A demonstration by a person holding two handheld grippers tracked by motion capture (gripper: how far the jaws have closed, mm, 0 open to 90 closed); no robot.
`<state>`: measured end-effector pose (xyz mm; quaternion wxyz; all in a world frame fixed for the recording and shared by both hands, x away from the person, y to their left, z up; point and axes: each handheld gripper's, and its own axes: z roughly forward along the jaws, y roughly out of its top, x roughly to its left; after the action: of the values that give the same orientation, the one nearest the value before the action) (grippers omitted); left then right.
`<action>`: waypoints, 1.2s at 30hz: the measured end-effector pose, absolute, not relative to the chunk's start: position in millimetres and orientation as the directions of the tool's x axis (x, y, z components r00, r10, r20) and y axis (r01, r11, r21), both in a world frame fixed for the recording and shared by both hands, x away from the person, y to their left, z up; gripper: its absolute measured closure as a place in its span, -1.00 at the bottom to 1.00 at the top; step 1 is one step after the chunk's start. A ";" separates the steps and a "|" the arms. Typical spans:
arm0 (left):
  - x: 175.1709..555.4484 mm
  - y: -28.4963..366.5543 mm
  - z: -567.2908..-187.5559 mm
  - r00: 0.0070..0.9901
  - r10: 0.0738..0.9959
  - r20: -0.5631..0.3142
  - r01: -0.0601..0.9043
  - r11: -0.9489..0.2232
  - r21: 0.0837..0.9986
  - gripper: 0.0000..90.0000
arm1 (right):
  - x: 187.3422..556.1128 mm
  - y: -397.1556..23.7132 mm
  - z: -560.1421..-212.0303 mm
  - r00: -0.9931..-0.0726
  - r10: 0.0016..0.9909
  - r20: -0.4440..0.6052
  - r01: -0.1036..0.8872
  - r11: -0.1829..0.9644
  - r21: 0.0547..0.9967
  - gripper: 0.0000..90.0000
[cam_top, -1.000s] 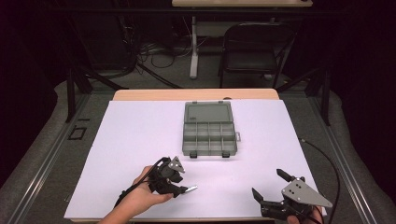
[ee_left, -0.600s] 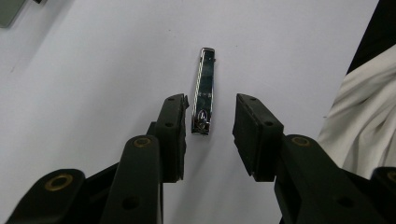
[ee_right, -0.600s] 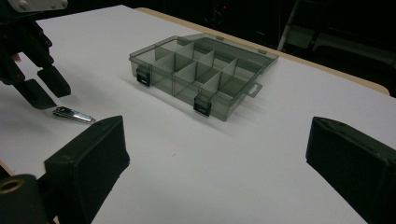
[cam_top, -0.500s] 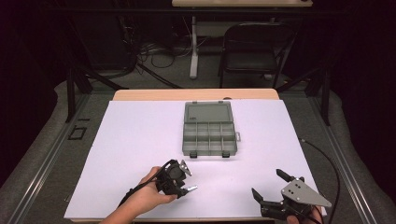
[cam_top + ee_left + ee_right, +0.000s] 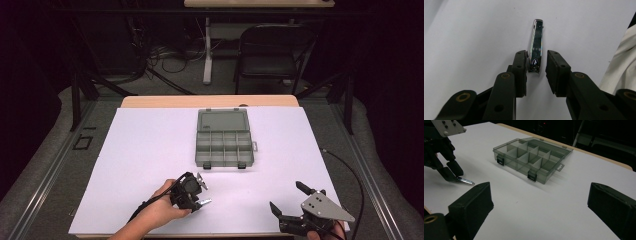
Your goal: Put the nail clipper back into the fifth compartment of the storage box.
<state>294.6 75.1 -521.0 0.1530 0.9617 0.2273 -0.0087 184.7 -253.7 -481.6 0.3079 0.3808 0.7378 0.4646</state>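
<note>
Left gripper (image 5: 536, 66) jaws, just closing, not yet pinched on clipper (image 5: 536, 47) at frame centre — squeeze should be centred and level; right gripper (image 5: 539, 202) held wide open, empty.

- Left gripper (image 5: 200, 192): held low over the near part of the table (image 5: 150, 150), jaws just closing, narrowly apart, not yet pressing.
- Right gripper (image 5: 287, 200): at the table's near right edge, jaws wide apart, grey plate on top.
</note>
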 end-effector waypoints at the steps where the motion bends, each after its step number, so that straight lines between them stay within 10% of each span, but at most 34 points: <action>1: 294.7 74.9 -521.4 0.896 0.436 -0.085 0.441 -0.850 0.289 0.55 | 184.8 -253.8 -481.7 -0.519 0.849 -0.100 0.276 0.277 0.920 -0.88; 36: 295.9 66.6 -524.3 0.901 0.432 -0.046 0.431 -0.876 0.219 0.76 | 186.1 -254.7 -483.0 -0.516 0.851 -0.101 0.279 0.278 0.919 -0.86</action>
<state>295.9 66.6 -524.3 0.1125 0.9684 0.2226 0.0021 186.1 -254.7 -483.0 0.3089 0.3829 0.7374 0.4628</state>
